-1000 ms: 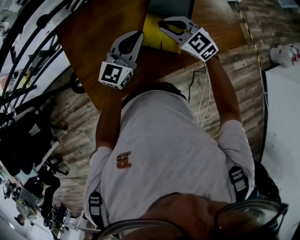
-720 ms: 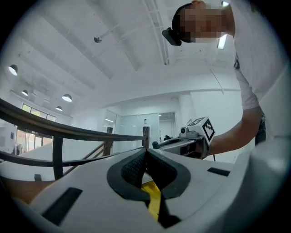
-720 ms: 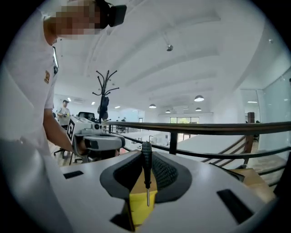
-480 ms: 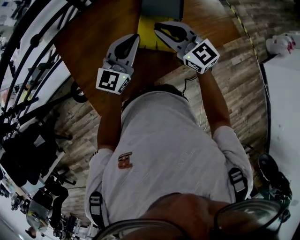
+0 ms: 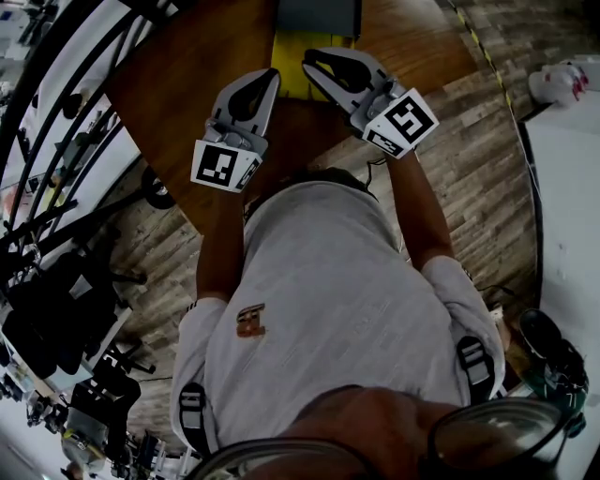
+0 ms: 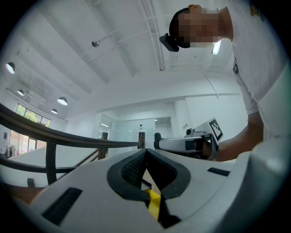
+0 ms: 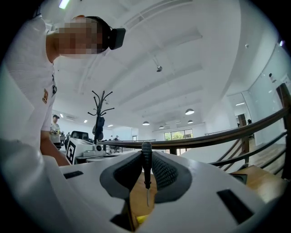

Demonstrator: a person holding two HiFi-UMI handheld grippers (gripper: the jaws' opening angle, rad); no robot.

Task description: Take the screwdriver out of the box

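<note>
My right gripper (image 7: 146,157) is shut on a small screwdriver (image 7: 146,169). Its black handle stands between the pads and its thin metal shaft points down. In the head view this right gripper (image 5: 314,64) hangs over the near edge of the yellow box (image 5: 286,67) on the wooden table (image 5: 187,84). My left gripper (image 5: 267,80) hovers just left of the box. In its own view the left gripper (image 6: 144,152) has its pads meeting at the tips with nothing between them, and a strip of the yellow box (image 6: 153,202) shows below.
A dark grey case (image 5: 319,17) lies behind the yellow box. Black curved rails (image 5: 56,112) run along the table's left side. The table's near edge is close to the person's chest, and plank floor (image 5: 478,122) lies to the right.
Both grippers have risen. The right one has lifted further with the screwdriver, turned at the wrist and drifted left over the box. The left one shifted only a little.
</note>
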